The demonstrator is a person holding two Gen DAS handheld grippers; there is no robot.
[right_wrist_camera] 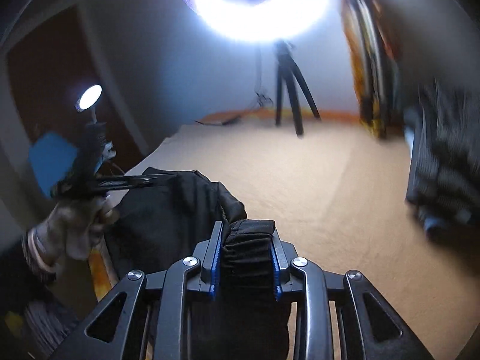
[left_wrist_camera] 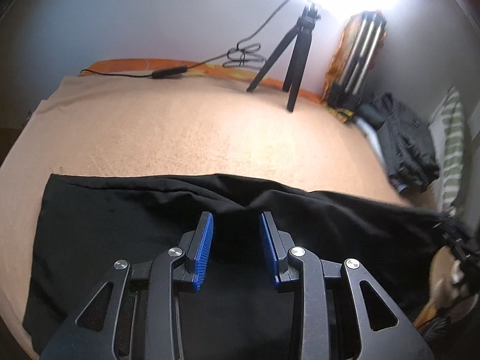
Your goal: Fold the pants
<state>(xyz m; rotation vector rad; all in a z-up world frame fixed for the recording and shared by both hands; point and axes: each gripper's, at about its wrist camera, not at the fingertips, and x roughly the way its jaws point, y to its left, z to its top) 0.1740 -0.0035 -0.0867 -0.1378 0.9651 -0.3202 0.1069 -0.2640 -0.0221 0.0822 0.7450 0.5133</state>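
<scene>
The black pants (left_wrist_camera: pixel 144 234) are spread across the near side of the bed (left_wrist_camera: pixel 195 129), ready for folding. Their gathered waistband (right_wrist_camera: pixel 249 249) is pinched by the right tool (right_wrist_camera: pixel 246 258). The left tool (left_wrist_camera: pixel 237 240) is held spread above the cloth, gripping nothing.

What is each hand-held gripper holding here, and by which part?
The right hand-held gripper is clamped on the black pants at the gathered elastic waistband. Whether the left hand-held gripper grips the fabric cannot be told.
</scene>
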